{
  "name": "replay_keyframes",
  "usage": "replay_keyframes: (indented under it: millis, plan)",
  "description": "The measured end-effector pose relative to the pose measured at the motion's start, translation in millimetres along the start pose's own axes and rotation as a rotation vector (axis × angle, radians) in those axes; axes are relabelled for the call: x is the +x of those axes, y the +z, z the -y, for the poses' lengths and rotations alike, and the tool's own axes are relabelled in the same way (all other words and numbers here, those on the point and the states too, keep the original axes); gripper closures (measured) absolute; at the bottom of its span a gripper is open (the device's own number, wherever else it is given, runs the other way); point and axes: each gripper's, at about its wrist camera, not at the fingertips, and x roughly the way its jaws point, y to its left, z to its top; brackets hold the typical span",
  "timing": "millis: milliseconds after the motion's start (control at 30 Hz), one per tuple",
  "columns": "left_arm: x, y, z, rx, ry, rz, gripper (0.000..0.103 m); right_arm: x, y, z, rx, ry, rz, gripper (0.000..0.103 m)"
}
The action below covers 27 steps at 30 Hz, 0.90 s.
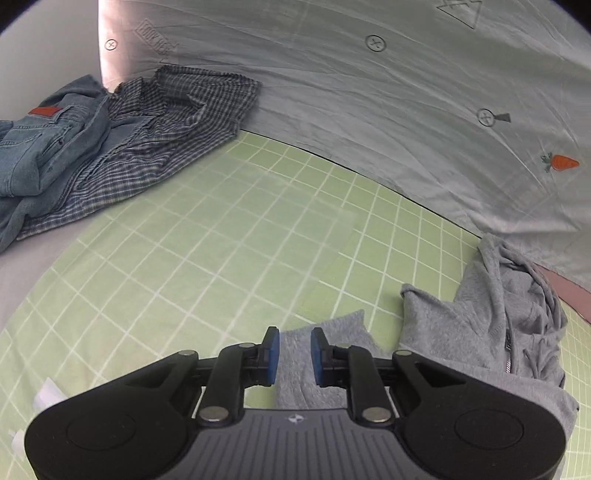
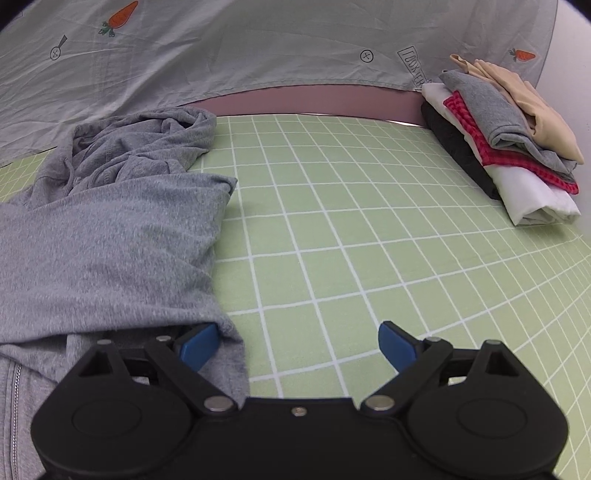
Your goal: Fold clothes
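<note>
Grey zip hoodie [image 2: 110, 236] crumpled on green grid sheet [image 2: 369, 258], hood bunched at far edge. Plaid shirt [image 1: 155, 140], jeans [image 1: 40, 144] heaped far-left corner. Folded stack [image 2: 506, 144] far-right corner.

grey hoodie [image 2: 110, 236]: 1 | jeans [image 1: 33, 147]: 1 | checked shirt [image 1: 162, 125]: 1 | folded stack [image 2: 506, 147]: 1 | claws: 2

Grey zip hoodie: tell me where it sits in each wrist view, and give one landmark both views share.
Left wrist view: the grey zip hoodie lies at lower right on the green grid mat, one part running between the left tool's pads.
Right wrist view: it fills the left side, covering the right tool's left pad.
Shared landmark: the orange carrot print on the pale sheet behind.
</note>
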Motion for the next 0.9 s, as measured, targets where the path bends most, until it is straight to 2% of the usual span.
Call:
replay_keyframes:
  millis: [67, 133, 200, 300, 533, 567, 600, 633, 667, 733, 833, 900]
  plan:
    - [1.9, -5.7, 11.4, 0.052, -0.021, -0.015, 0.076, -1.9, 0.8, 1.5, 0.015, 0.005, -0.005, 0.009]
    - [6.0, -11.6, 21.5, 0.082, -0.060, -0.046, 0.064, -4.5, 2.5, 2.8, 0.030, 0.011, -0.010, 0.009]
    - [10.1, -17.2, 29.6, 0.095, -0.092, -0.070, 0.057, -8.5, 5.3, 5.5, 0.054, 0.026, -0.023, 0.009]
    - [17.7, -25.6, 41.9, 0.132, -0.103, -0.094, 0.055, -17.3, 8.3, 13.6, 0.098, 0.044, -0.026, 0.009]
    - [36.0, -30.1, 48.9, 0.152, -0.102, -0.132, 0.054, -18.6, 9.0, 28.9, 0.168, -0.006, -0.040, 0.009]
    - [36.8, -29.8, 47.8, 0.144, -0.104, -0.130, 0.055, -17.8, 8.6, 29.8, 0.173, -0.010, -0.043, 0.009]
    - [37.3, -29.4, 46.5, 0.135, -0.110, -0.129, 0.061, -17.1, 8.3, 30.5, 0.177, -0.012, -0.046, 0.009]
    - [37.5, -28.4, 44.9, 0.122, -0.120, -0.129, 0.080, -16.5, 7.9, 31.2, 0.182, -0.015, -0.048, 0.009]
    - [37.4, -27.2, 44.1, 0.112, -0.124, -0.129, 0.090, -16.2, 7.7, 31.3, 0.182, -0.017, -0.049, 0.009]
    - [34.7, -25.2, 43.3, 0.099, -0.119, -0.113, 0.097, -16.2, 7.1, 30.6, 0.177, -0.020, -0.049, 0.009]
    - [20.9, -22.2, 47.8, 0.105, -0.132, -0.065, 0.099, -15.8, 6.4, 29.4, 0.169, -0.020, -0.050, 0.009]
    - [9.0, -20.9, 55.2, 0.108, -0.168, -0.039, 0.099, -16.2, 6.1, 28.3, 0.164, -0.016, -0.048, 0.009]
